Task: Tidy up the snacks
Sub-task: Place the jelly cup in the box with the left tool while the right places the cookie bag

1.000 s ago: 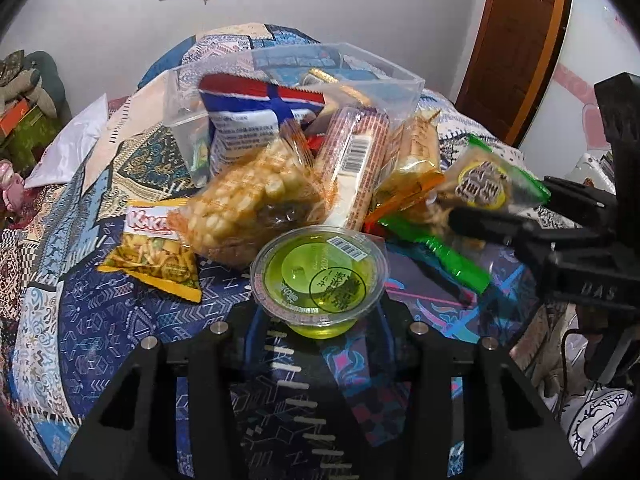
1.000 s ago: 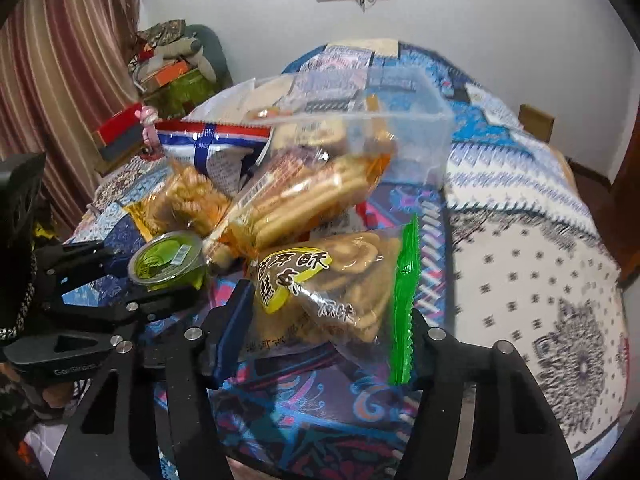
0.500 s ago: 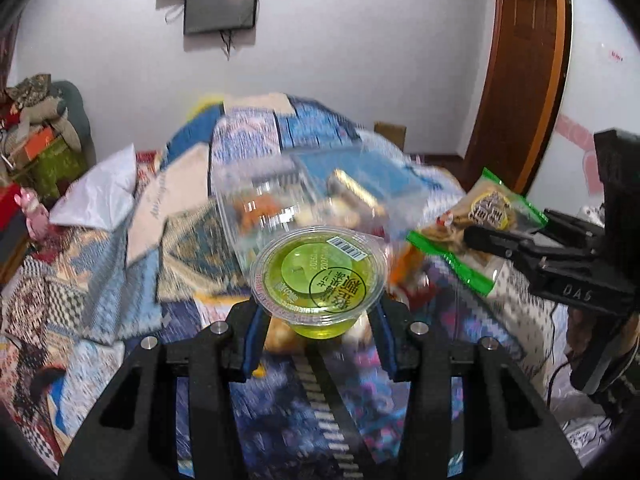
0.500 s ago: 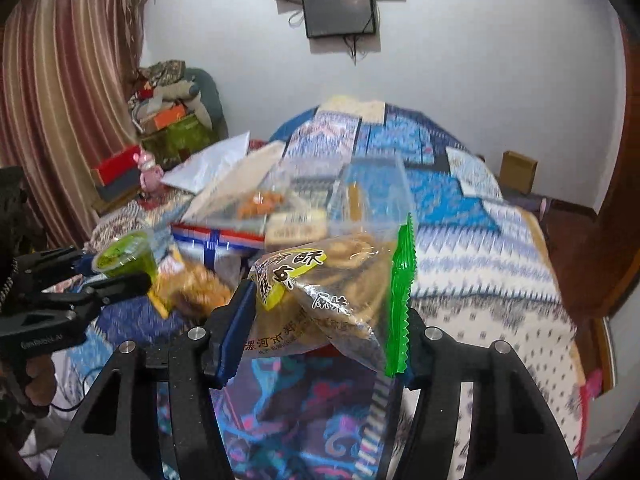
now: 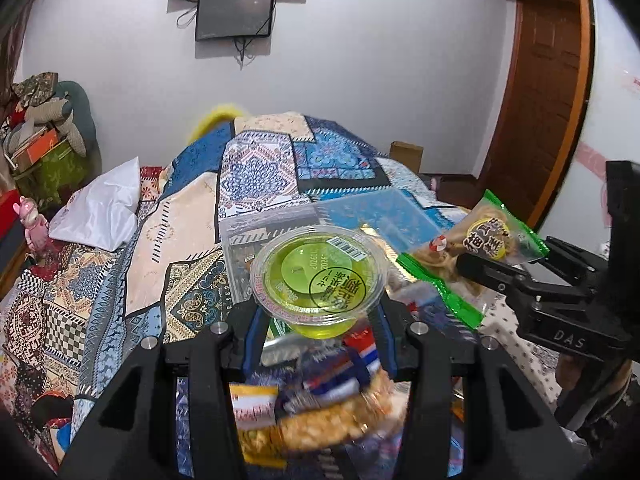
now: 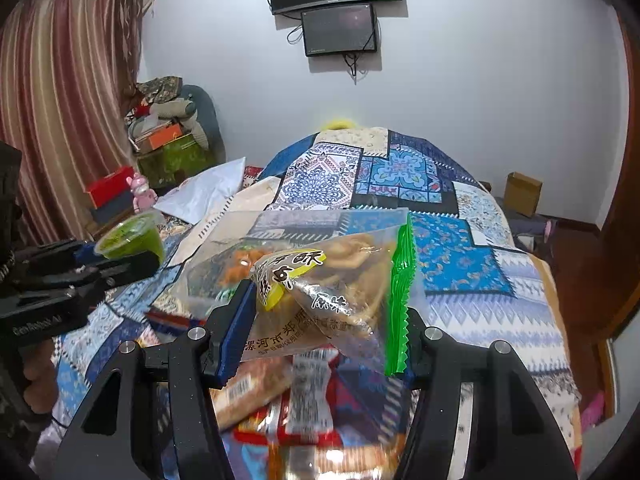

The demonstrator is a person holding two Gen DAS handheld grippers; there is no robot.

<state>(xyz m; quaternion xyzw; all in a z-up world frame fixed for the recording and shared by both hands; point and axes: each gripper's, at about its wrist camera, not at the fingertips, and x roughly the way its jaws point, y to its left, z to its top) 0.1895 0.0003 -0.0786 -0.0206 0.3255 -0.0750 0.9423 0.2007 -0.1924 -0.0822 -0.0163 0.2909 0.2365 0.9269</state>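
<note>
My left gripper (image 5: pixel 320 332) is shut on a green jelly cup (image 5: pixel 320 276) with a clear barcoded lid, held upright above the bed. In the right wrist view the same cup (image 6: pixel 128 236) sits in that gripper (image 6: pixel 120 268) at the left. My right gripper (image 6: pixel 324 320) is shut on a clear biscuit bag (image 6: pixel 328 292) with a green sealed edge; the left wrist view shows the bag (image 5: pixel 488 236) at the right. A clear plastic container (image 5: pixel 360 208) holding some snacks lies just beyond both items. Loose snack packets (image 5: pixel 320 420) lie blurred beneath the fingers.
A patchwork quilt (image 6: pixel 460 264) covers the bed. A white bag (image 5: pixel 100 208) and a pink toy figure (image 5: pixel 34 220) are at the left, by stacked clutter (image 6: pixel 168 140). A cardboard box (image 6: pixel 522 192) stands near the wooden door (image 5: pixel 552 80). Screens (image 6: pixel 336 8) hang on the wall.
Both grippers have risen with the jelly cup and the biscuit bag still in them. The snack pile and clear container have dropped lower in both views, and more wall shows.
</note>
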